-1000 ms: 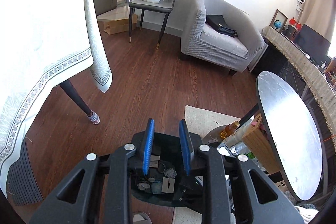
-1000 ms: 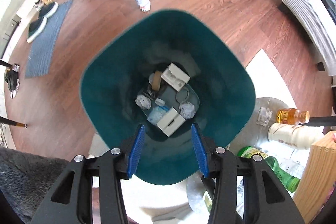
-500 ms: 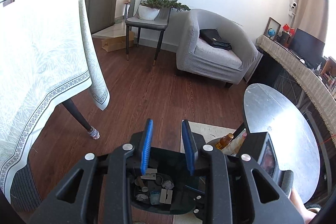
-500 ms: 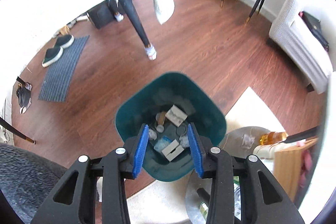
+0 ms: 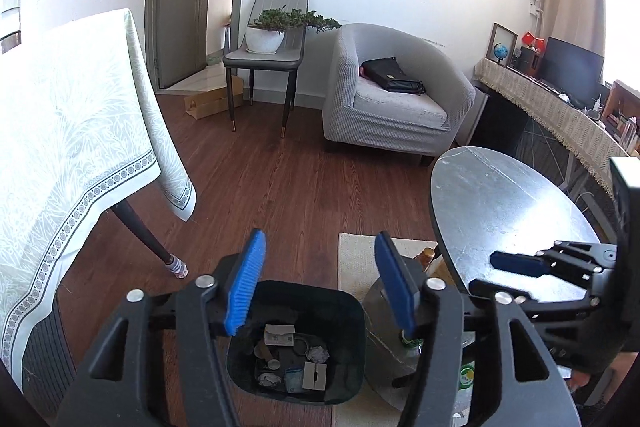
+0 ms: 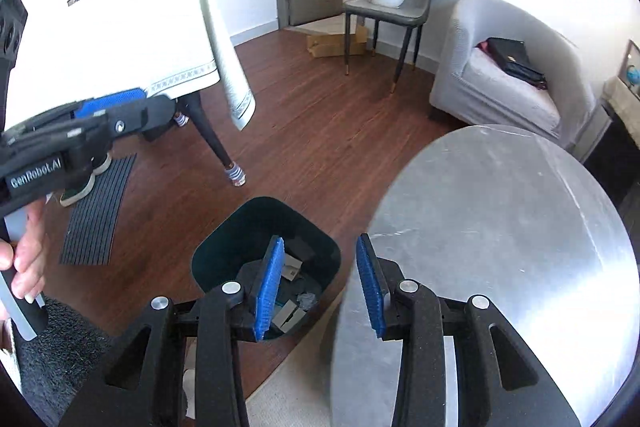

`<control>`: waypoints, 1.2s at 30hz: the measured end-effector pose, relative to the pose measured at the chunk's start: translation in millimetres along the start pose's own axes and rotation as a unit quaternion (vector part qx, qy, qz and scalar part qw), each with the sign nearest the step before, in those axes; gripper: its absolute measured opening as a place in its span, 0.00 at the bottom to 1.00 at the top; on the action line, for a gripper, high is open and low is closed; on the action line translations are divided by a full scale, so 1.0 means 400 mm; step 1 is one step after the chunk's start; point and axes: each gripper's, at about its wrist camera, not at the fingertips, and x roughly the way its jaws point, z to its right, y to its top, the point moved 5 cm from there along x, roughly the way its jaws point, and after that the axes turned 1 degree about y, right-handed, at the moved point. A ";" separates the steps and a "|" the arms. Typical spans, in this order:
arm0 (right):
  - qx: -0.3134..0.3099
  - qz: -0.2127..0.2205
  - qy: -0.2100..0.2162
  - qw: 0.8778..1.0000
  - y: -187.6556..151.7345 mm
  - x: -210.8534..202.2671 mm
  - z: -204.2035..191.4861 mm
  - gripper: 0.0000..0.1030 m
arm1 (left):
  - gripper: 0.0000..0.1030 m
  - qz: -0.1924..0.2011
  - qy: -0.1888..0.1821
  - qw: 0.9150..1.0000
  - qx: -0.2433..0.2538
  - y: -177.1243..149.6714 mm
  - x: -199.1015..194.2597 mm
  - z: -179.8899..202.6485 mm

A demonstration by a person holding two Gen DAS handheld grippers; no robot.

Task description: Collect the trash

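Observation:
A dark teal trash bin [image 5: 298,339] stands on the wood floor beside the round table. It holds small boxes, crumpled paper and other scraps [image 5: 292,359]. It also shows in the right wrist view [image 6: 266,255]. My left gripper [image 5: 320,283] is open and empty, high above the bin. My right gripper [image 6: 320,285] is open and empty, raised over the bin's right rim and the table edge. The right gripper shows in the left wrist view [image 5: 520,269]; the left gripper shows in the right wrist view [image 6: 104,115].
A round metal-topped table [image 6: 500,227] is at the right, with bottles [image 5: 426,257] on the rug under it. A cloth-covered table [image 5: 72,147] stands left on dark legs. A grey armchair [image 5: 392,99] and a chair with a plant [image 5: 268,47] stand at the back.
Both grippers have risen and tilted up away from the bin, so the room and tabletop come into view. The left gripper's jaws have opened wider. The bin has not moved.

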 end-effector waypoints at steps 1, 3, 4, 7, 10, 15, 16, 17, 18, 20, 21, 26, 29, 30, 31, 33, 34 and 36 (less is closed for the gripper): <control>0.010 0.006 -0.008 1.000 -0.011 -0.021 0.024 0.37 | 0.69 0.003 0.001 1.000 0.002 -0.010 -0.005 0.005; 0.033 0.014 -0.027 0.999 -0.033 -0.057 0.071 0.38 | 0.73 -0.001 0.005 1.000 0.011 -0.036 -0.009 0.015; 0.045 0.019 -0.033 0.998 -0.043 -0.077 0.096 0.39 | 0.75 -0.004 0.015 1.000 0.016 -0.051 -0.009 0.017; 0.076 0.036 -0.052 0.995 -0.079 -0.134 0.158 0.49 | 0.79 -0.014 0.028 0.999 0.029 -0.077 -0.012 0.024; 0.097 0.055 -0.063 0.992 -0.114 -0.185 0.198 0.58 | 0.84 -0.011 0.023 0.999 0.024 -0.083 -0.029 0.031; 0.110 0.076 -0.091 0.987 -0.180 -0.254 0.248 0.72 | 0.90 0.002 0.027 0.999 0.029 -0.089 -0.066 0.057; 0.115 0.078 -0.093 0.986 -0.194 -0.265 0.256 0.73 | 0.91 0.004 0.030 0.999 0.030 -0.092 -0.073 0.062; 0.121 0.079 -0.096 0.985 -0.216 -0.279 0.270 0.75 | 0.91 0.004 0.033 0.999 0.032 -0.096 -0.080 0.069; 0.126 0.080 -0.099 0.984 -0.236 -0.290 0.279 0.78 | 0.91 0.005 0.035 0.999 0.036 -0.100 -0.088 0.075; 0.133 0.082 -0.104 0.982 -0.267 -0.302 0.294 0.83 | 0.91 0.010 0.039 0.998 0.046 -0.108 -0.105 0.088; 0.134 0.084 -0.106 0.982 -0.283 -0.309 0.298 0.83 | 0.92 0.011 0.043 0.998 0.051 -0.115 -0.112 0.094; 0.144 0.084 -0.121 0.979 -0.329 -0.335 0.321 0.87 | 0.93 0.015 0.050 0.997 0.059 -0.134 -0.137 0.099; 0.146 0.088 -0.122 0.978 -0.341 -0.345 0.323 0.88 | 0.94 0.015 0.051 0.998 0.047 -0.139 -0.149 0.090; 0.144 0.088 -0.120 0.978 -0.343 -0.347 0.321 0.88 | 0.94 0.012 0.049 0.998 0.044 -0.142 -0.150 0.087; 0.142 0.087 -0.116 0.979 -0.344 -0.344 0.318 0.88 | 0.94 0.009 0.047 0.998 0.042 -0.143 -0.149 0.086; 0.136 0.086 -0.101 0.982 -0.346 -0.341 0.312 0.88 | 0.94 0.007 0.052 0.998 0.044 -0.145 -0.153 0.090; 0.131 0.089 -0.088 0.983 -0.343 -0.341 0.305 0.89 | 0.94 0.007 0.060 0.997 0.045 -0.147 -0.155 0.090; 0.120 0.093 -0.064 0.986 -0.338 -0.341 0.289 0.89 | 0.94 0.008 0.068 0.996 0.049 -0.148 -0.158 0.091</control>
